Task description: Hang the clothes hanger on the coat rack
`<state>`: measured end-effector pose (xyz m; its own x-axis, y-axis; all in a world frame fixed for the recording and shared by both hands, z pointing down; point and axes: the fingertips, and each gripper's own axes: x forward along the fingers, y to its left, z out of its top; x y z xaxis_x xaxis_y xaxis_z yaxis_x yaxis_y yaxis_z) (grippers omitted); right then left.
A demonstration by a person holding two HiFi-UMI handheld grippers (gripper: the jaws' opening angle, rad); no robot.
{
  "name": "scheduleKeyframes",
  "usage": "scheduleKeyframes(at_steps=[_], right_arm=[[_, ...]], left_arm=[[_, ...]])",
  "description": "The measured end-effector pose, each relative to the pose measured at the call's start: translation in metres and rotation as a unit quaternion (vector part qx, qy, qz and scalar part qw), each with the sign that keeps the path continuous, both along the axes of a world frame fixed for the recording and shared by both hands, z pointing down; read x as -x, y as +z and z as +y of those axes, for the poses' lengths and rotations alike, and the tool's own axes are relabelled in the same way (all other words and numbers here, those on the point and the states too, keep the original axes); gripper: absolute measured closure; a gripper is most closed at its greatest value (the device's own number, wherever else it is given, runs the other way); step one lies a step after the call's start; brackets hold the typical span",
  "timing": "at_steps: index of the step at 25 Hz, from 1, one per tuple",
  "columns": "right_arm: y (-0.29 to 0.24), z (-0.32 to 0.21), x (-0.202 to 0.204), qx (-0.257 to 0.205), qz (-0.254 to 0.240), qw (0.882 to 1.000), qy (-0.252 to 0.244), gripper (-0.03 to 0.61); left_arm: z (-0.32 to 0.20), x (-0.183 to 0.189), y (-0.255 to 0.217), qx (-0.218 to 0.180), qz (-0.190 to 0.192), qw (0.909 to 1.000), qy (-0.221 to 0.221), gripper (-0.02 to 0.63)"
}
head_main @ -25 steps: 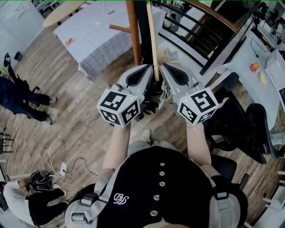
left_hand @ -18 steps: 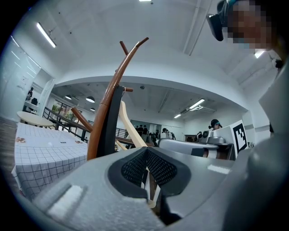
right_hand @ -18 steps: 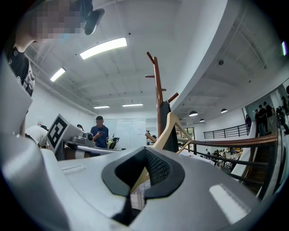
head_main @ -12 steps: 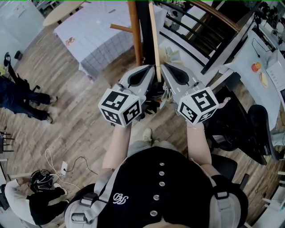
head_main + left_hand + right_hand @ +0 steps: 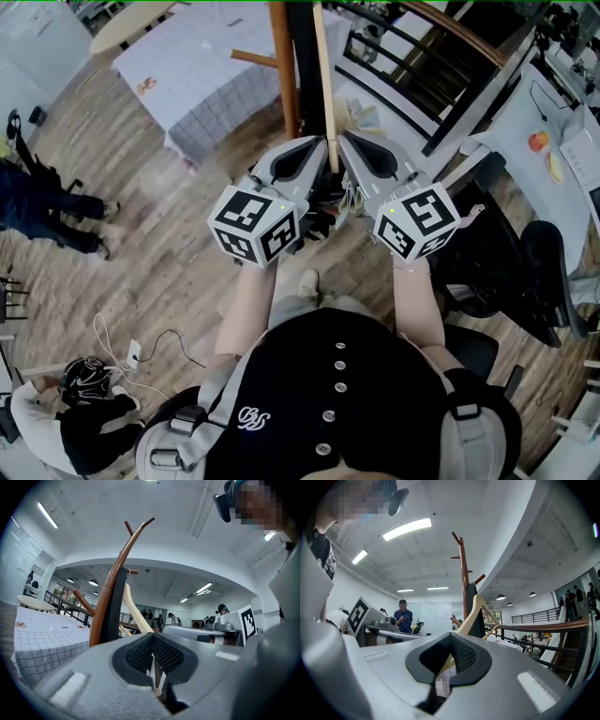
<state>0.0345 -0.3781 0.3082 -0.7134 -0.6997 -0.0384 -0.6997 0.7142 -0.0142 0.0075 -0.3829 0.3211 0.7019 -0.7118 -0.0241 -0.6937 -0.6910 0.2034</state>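
A pale wooden clothes hanger (image 5: 323, 84) runs up between my two grippers, which I hold side by side and level. The left gripper (image 5: 317, 147) is shut on the hanger's lower part; pale wood (image 5: 136, 609) rises from behind its closed pads (image 5: 161, 656). My right gripper (image 5: 345, 143) is also shut on the hanger, whose arm (image 5: 474, 610) slants into its jaws (image 5: 450, 644). The brown coat rack (image 5: 281, 66) stands just beyond the hanger, its pole and pegs (image 5: 112, 573) showing tall in the right gripper view (image 5: 463, 569). A dark strip (image 5: 112, 611) hangs along the pole.
A table with a checked cloth (image 5: 202, 75) stands left of the rack. A dark railing (image 5: 422, 56) and a white desk (image 5: 553, 141) lie to the right, with a black office chair (image 5: 530, 272). People stand at the left (image 5: 37, 206) and lower left (image 5: 84, 412). A cable (image 5: 131, 352) lies on the floor.
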Motion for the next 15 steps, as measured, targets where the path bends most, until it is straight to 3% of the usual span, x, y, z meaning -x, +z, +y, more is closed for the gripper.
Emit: scheduleKeyframes(at_steps=[15], right_arm=[[-0.0006,0.0006,0.0031,-0.003,0.005,1.0,-0.007,0.578]], left_arm=[[-0.0025,0.0029,-0.0024,-0.003,0.001,1.0,-0.008,0.615]])
